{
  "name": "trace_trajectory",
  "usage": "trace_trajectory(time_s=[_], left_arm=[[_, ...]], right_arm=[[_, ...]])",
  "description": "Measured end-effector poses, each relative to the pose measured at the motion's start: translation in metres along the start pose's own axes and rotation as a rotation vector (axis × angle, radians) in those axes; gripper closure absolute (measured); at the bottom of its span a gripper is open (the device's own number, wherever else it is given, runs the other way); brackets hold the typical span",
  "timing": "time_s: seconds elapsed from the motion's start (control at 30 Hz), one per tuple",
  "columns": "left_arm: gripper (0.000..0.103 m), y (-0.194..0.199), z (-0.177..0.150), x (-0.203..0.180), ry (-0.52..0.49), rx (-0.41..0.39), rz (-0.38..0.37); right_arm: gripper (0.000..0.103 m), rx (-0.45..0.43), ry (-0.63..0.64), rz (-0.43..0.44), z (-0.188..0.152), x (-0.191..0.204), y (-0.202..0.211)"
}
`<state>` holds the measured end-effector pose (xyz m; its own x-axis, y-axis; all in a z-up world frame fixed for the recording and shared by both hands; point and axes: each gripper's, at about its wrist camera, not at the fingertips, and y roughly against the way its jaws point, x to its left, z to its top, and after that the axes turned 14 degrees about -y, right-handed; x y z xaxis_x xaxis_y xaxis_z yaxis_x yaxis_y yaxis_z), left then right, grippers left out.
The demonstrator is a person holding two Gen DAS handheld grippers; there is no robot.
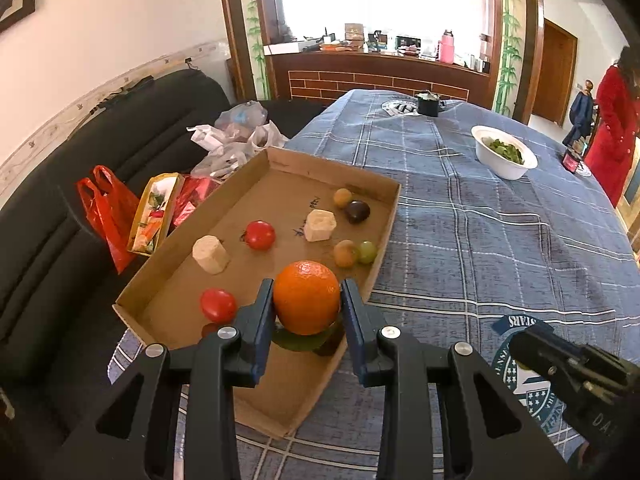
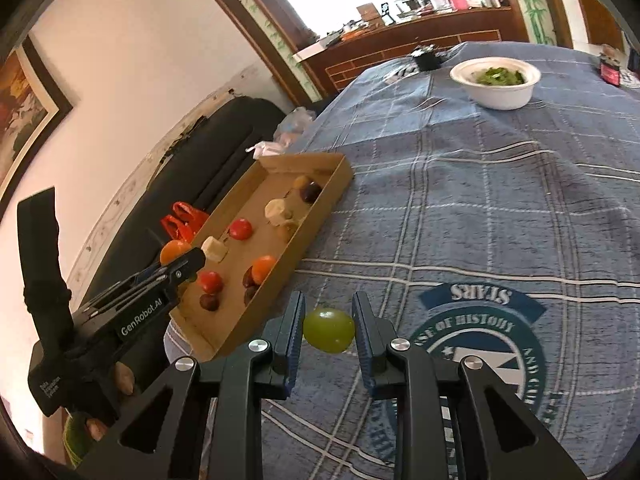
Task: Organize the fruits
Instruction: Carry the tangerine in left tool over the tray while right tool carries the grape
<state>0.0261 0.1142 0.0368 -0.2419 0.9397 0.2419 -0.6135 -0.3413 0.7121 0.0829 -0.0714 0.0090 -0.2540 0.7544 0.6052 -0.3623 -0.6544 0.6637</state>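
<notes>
Your left gripper [image 1: 307, 312] clamps its blue-padded fingers on a round, dimpled orange [image 1: 306, 297], held above the near end of the shallow brown cardboard tray [image 1: 280, 392]. Your right gripper [image 2: 328, 330] pinches a smooth green grape [image 2: 329, 329] over the blue plaid cloth surface [image 2: 460, 200], right of that tray.

- Your left gripper [image 1: 307, 304] reaches forward over the tray, its two fingers clamped against either side of the orange [image 1: 306, 297].
- Your right gripper [image 2: 328, 330] sits lower and to the right, above the tablecloth, its fingers pressed on the green grape [image 2: 329, 329].
- Both point roughly the same way, well apart.
</notes>
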Motion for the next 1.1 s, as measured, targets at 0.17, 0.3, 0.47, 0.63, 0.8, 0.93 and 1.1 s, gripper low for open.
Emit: trace_trajectory(time_s=[0.17,0.3,0.47,0.63,0.8,0.93,1.1], left_arm=[[0.073,-0.003,-0.003,0.006,0.007,0.005,-0.002],[0.073,-0.005,-0.004,0.010,0.018,0.009,-0.005],[0.073,-0.007,-0.005,0.017,0.031,0.012,-0.001],[0.073,-0.009,-0.005,0.021,0.037,0.017,0.005],[0.073,-0.010,-0.009,0.027,0.046,0.023,0.009],[0.073,-0.014,-0.015,0.041,0.070,0.040,0.006],[0.073,-0.017,-0.022,0.057,0.096,0.058,-0.001]], right_arm=[[0.079,0.030,0.011,0.000,-0.006,0.006,-0.013],[0.079,0.037,0.010,0.004,-0.006,0.008,-0.017],[0.079,0.047,0.014,0.008,-0.005,0.012,-0.024],[0.079,0.054,0.026,0.014,-0.006,0.018,-0.028],[0.079,0.064,0.033,0.017,-0.005,0.021,-0.033],[0.079,0.068,0.043,0.019,-0.001,0.025,-0.038],[0.079,0.069,0.064,0.027,0.006,0.034,-0.046]])
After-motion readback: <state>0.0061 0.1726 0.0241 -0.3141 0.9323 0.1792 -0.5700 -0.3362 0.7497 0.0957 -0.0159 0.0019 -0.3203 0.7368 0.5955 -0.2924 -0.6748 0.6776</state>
